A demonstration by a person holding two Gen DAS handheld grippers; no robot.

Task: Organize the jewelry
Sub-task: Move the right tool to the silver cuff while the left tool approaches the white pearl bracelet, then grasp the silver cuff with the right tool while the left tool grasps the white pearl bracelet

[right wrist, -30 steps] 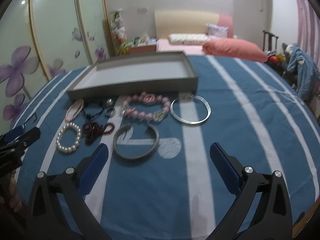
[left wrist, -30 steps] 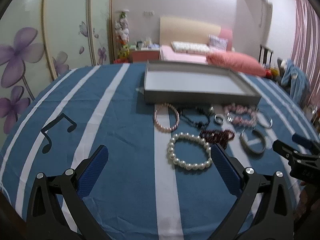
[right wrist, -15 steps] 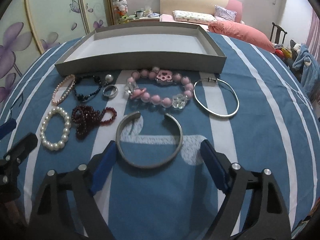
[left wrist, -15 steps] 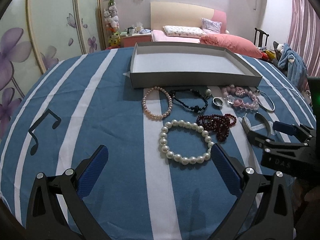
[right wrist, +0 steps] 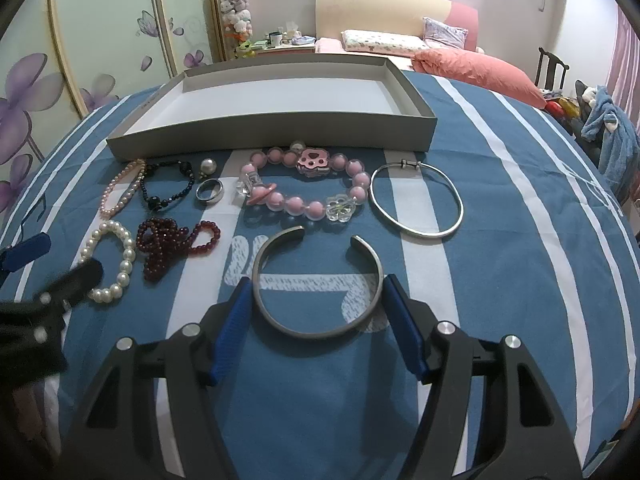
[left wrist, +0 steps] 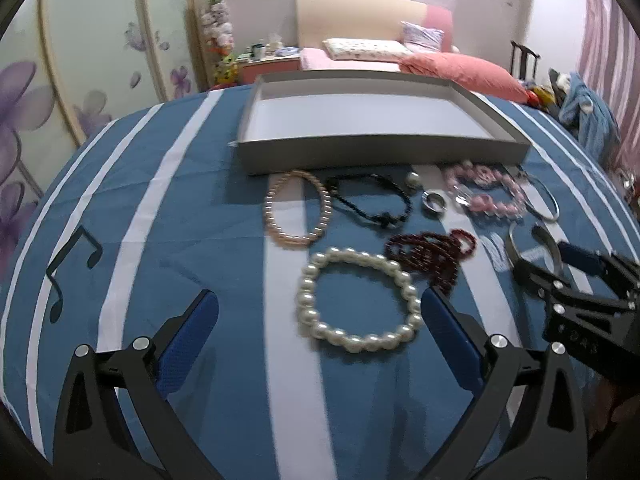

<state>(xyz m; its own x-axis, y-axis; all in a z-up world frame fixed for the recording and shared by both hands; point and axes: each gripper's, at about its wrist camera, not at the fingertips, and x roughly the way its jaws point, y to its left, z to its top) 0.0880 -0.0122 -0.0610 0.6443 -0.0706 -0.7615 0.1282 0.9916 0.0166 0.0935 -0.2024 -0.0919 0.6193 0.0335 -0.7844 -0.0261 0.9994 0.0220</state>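
**Tech A:** Right wrist view, status: the right gripper [right wrist: 316,296] sits at lower centre with its blue pads on either side of the open silver cuff [right wrist: 318,280]. Its jaws have just been closing, and the cuff lies between them on the striped blue cloth [right wrist: 500,280]. Whether the pads press the metal cannot be told; each appears at or just beside the cuff's outer edge.

**Tech B:** And the left gripper [left wrist: 318,312]?

**Tech A:** Left wrist view: jaws spread wide at lower centre and holding nothing. The white pearl bracelet [left wrist: 356,300] lies on the cloth between them; its right edge runs close to the right pad, contact unclear.

**Tech B:** What is obscured?

**Tech A:** In the left view the right gripper's black frame covers part of the cuff at mid right. In the right view the blurred left fingertip overlaps the pearl bracelet at lower left.

**Tech B:** Other pieces?

**Tech A:** Pink bead bracelet [right wrist: 304,184], thin silver bangle [right wrist: 416,200], dark red beads [right wrist: 172,244], ring [right wrist: 210,192] and black bead bracelet [right wrist: 166,188] lie in front of the grey tray [right wrist: 272,134], upper centre. The small pink pearl strand [right wrist: 120,190] is foreshortened at far left.
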